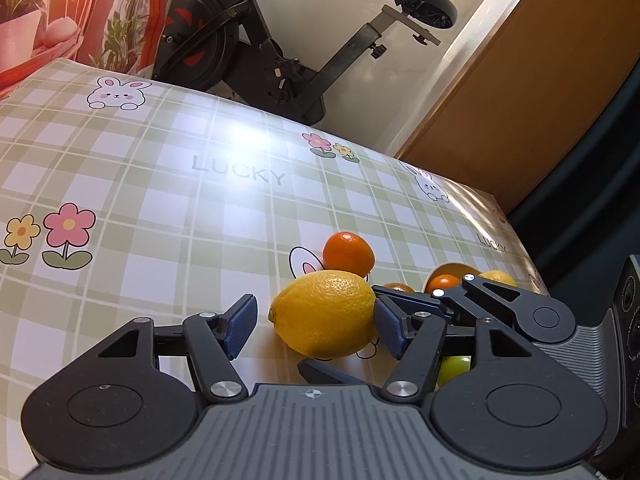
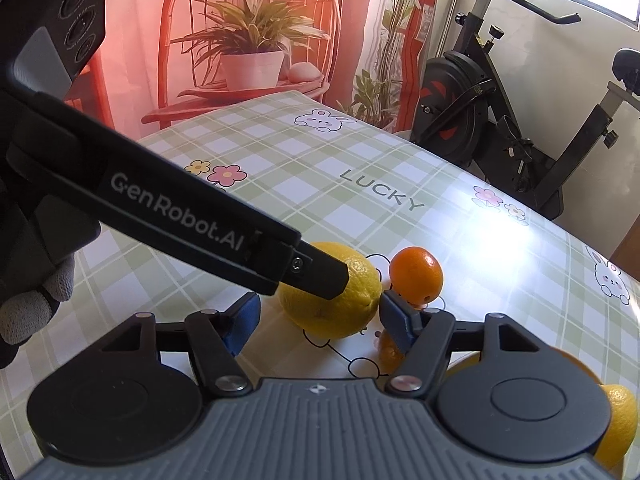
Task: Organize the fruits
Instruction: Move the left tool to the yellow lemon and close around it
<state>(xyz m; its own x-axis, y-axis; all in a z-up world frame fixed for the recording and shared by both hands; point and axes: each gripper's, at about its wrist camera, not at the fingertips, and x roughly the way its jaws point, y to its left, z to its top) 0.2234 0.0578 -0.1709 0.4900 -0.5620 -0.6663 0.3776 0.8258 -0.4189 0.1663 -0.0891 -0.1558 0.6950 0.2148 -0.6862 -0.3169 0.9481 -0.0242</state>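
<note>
Left wrist view: the left hand-held gripper (image 1: 316,320) stands released, jaws apart around the lemon (image 1: 326,314); the left pad is clear of the fruit, and contact at the right pad cannot be determined. The lemon lies on the bench (image 1: 160,184), near its right edge. A mandarin (image 1: 348,254) sits just behind the lemon. A bowl (image 1: 450,268) holding more citrus stands close to the bench's right edge, partly hidden by the right hand-held gripper (image 1: 416,304).

Right wrist view: the right hand-held gripper (image 2: 318,316) is also released, its pads flanking the same lemon (image 2: 332,300); the right pad lies at the lemon's side, the left pad stands apart. A finger of the left hand-held gripper (image 2: 320,272) crosses over the lemon. A gloved hand (image 2: 32,304) appears at the left edge.
</note>
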